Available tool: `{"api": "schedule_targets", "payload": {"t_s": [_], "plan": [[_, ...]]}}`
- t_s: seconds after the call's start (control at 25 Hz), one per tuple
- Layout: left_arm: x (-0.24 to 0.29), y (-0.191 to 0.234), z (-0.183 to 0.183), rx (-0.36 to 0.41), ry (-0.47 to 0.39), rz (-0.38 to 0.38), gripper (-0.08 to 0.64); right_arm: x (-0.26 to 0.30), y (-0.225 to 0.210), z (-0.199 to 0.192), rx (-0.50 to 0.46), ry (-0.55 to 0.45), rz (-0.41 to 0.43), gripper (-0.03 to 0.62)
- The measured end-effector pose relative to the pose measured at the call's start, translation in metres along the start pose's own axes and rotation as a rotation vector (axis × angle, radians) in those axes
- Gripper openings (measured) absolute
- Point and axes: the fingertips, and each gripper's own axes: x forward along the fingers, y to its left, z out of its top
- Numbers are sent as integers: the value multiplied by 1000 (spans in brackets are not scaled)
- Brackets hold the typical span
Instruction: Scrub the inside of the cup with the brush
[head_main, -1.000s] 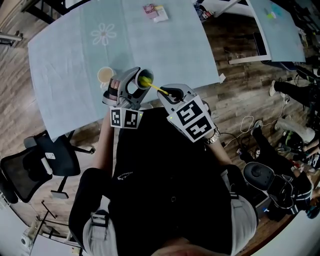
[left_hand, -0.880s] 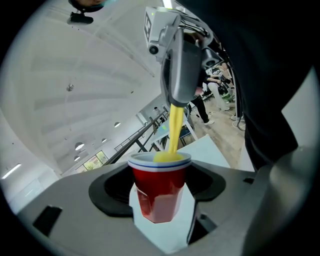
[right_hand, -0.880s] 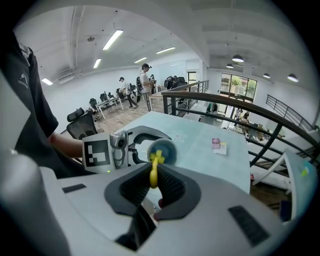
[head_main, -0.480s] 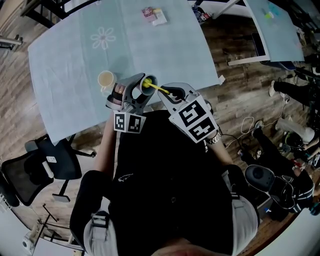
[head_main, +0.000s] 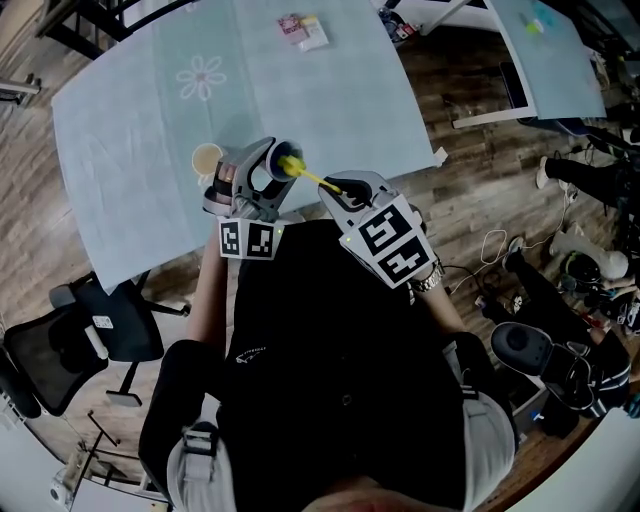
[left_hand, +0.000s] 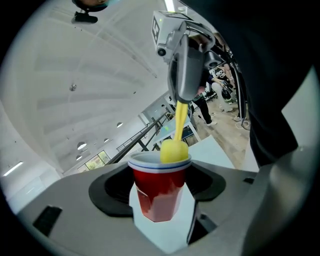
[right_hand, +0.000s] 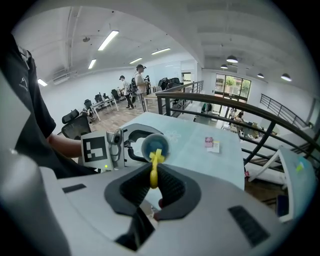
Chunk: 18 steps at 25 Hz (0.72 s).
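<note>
The left gripper clamps its widely spread jaws on the red cup, held above the table's near edge with its mouth toward the right gripper. That gripper pinches the yellow brush by its handle, the head inside the cup's rim. A beige cup stands near the same edge

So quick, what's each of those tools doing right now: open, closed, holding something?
Left tool: closed on the red cup.
Right tool: closed on the yellow brush, its head at the cup's mouth.
</note>
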Motion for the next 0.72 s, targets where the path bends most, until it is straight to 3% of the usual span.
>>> {"api": "schedule_targets", "payload": {"t_s": [0.2,0.4,0.72], "plan": [[3,-10,8,8,-19,-32,319,1,12,4,-18,-5,25,40],[6,-28,28,20,-68,-81,321,7,5,7,-30,-6,-5,40],[5,-25,28,17,-66,-79,319,12,-22,-1,42,4,-23,41]]}}
